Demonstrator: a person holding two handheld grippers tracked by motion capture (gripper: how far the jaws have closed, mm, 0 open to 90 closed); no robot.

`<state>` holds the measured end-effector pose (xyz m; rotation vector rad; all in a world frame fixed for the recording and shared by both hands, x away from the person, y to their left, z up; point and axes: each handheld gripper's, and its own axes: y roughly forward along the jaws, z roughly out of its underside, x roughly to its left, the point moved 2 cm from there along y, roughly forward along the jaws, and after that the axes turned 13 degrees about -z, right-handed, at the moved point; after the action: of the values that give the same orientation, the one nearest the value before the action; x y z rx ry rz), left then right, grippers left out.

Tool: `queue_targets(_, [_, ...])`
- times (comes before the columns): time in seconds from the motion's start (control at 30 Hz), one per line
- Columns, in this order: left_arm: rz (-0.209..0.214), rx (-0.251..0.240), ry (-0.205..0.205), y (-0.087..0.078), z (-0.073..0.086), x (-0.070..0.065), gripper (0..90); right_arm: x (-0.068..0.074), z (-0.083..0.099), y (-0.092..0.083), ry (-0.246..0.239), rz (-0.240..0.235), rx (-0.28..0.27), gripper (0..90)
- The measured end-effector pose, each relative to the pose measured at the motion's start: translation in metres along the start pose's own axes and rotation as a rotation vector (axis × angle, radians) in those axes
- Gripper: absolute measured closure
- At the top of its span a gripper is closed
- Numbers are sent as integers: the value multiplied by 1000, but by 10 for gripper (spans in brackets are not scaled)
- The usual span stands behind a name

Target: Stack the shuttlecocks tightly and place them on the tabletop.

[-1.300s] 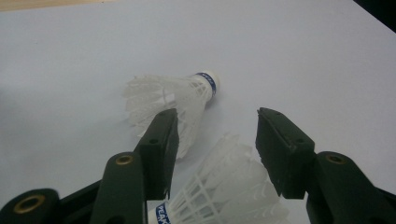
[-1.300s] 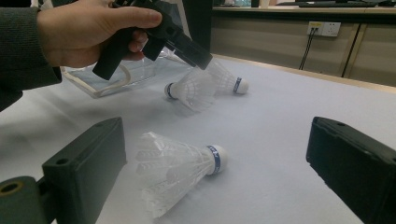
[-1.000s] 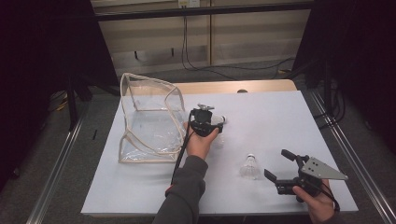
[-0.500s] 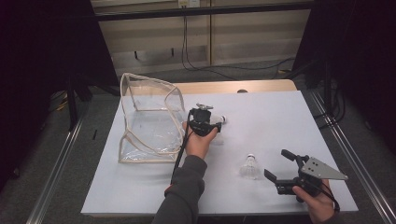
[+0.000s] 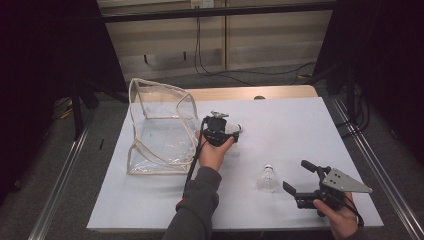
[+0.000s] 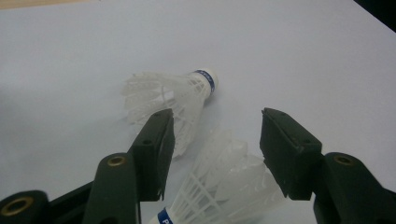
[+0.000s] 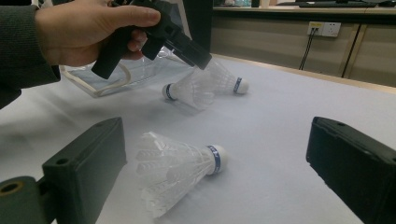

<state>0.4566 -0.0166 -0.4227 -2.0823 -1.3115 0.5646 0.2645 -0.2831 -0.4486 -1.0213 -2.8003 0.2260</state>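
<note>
Shuttlecocks are my concern: I hold the left gripper [image 6: 215,140] with its jaws, just widening, unclenched astride the nearer shuttlecock [image 6: 219,186] beside the clear pouch [image 5: 160,125], while the right gripper [image 7: 215,168] waits spread around the third shuttlecock [image 7: 180,170] for a later pickup.

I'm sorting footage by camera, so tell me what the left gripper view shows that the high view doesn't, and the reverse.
Left gripper view alone: the blue bands on two shuttlecocks, the far shuttlecock lying apart, the near shuttlecock between the open left claw without touching its pads.

High view alone: the clear bag, the third shuttlecock, the open right claw, both hands.

Both share: the white table and the left claw over its shuttlecocks.
</note>
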Motion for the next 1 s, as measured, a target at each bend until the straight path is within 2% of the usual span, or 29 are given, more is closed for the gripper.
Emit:
queue_targets(0.27, [16, 3, 0, -3, 0, -1, 436, 0, 0, 0, 3, 0, 0, 42])
queue_targets(0.43, [48, 2, -3, -6, 1, -4, 411, 0, 0, 0, 4, 1, -3, 42])
queue_targets(0.6, [89, 9, -11, -10, 3, -8, 318, 0, 0, 0, 5, 0, -2, 42])
queue_targets(0.73, [109, 18, 15, -16, 4, -14, 261, 0, 0, 0, 3, 1, -2, 42])
queue_targets(1.0, [159, 11, 30, -24, 8, -24, 165, 1, 0, 0, 2, 2, -1, 42])
